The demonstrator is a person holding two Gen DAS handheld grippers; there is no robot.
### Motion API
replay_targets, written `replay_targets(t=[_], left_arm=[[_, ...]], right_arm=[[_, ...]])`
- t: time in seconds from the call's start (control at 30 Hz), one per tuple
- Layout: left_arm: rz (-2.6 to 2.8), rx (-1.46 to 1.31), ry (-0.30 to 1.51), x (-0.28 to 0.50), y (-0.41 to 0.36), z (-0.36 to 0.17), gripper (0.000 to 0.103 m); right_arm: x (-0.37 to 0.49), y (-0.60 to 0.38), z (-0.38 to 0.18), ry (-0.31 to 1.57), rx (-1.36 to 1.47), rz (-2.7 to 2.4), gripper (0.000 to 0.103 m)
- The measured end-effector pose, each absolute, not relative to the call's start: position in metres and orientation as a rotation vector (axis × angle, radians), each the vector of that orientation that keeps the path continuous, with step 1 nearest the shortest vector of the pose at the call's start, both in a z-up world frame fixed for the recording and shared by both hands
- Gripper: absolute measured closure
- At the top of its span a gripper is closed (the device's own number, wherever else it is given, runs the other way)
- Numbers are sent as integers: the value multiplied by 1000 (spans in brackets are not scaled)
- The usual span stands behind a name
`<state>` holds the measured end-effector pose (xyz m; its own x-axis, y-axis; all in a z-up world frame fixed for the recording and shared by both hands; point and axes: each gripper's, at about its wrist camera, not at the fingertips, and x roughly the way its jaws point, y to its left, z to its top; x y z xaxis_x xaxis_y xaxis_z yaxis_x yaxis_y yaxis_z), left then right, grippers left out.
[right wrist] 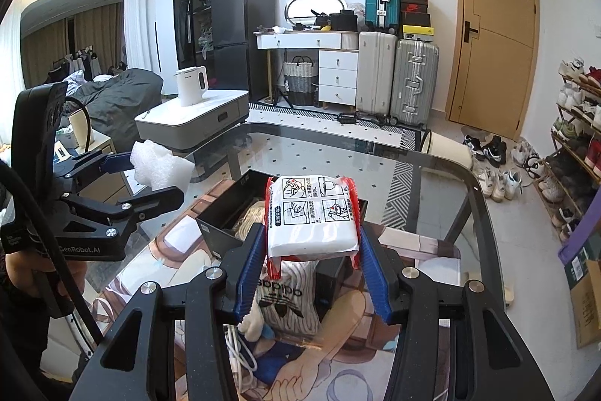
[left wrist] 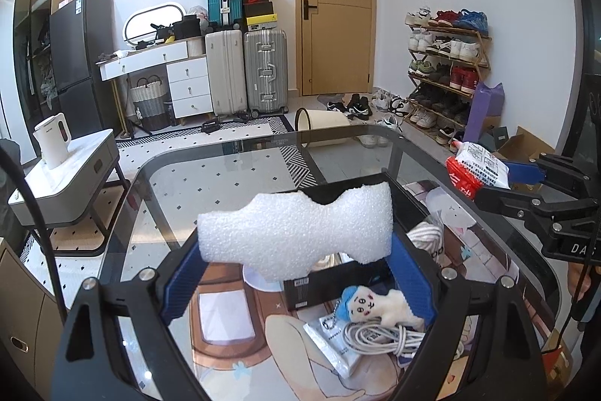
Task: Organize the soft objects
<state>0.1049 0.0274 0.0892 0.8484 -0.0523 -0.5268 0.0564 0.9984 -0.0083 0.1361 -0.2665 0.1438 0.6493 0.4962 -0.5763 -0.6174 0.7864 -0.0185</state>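
My left gripper (left wrist: 296, 235) is shut on a white foam piece (left wrist: 296, 230) and holds it above the black box (left wrist: 409, 202) on the glass table. It also shows in the right wrist view (right wrist: 150, 171) with the foam (right wrist: 159, 164). My right gripper (right wrist: 311, 232) is shut on a white and red soft packet (right wrist: 311, 217), held over the black box (right wrist: 225, 209). In the left wrist view the right gripper (left wrist: 499, 177) holds the packet (left wrist: 477, 171) at the right. A white rope coil (left wrist: 426, 235) lies in the box.
A small plush doll (left wrist: 375, 303), a white cable bundle (left wrist: 383, 333) and a silver pouch (left wrist: 338, 344) lie on the printed mat on the glass table (left wrist: 225, 153). A striped white sock (right wrist: 285, 292) lies below the packet. A side table with a kettle (left wrist: 54, 145) stands left.
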Motion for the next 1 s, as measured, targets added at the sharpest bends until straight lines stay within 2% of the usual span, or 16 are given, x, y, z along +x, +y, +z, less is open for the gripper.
replay_targets(t=[1.0], left_arm=[[-98, -5, 639, 168, 18, 68, 13]], right_arm=[[190, -242, 120, 723, -294, 679, 53]])
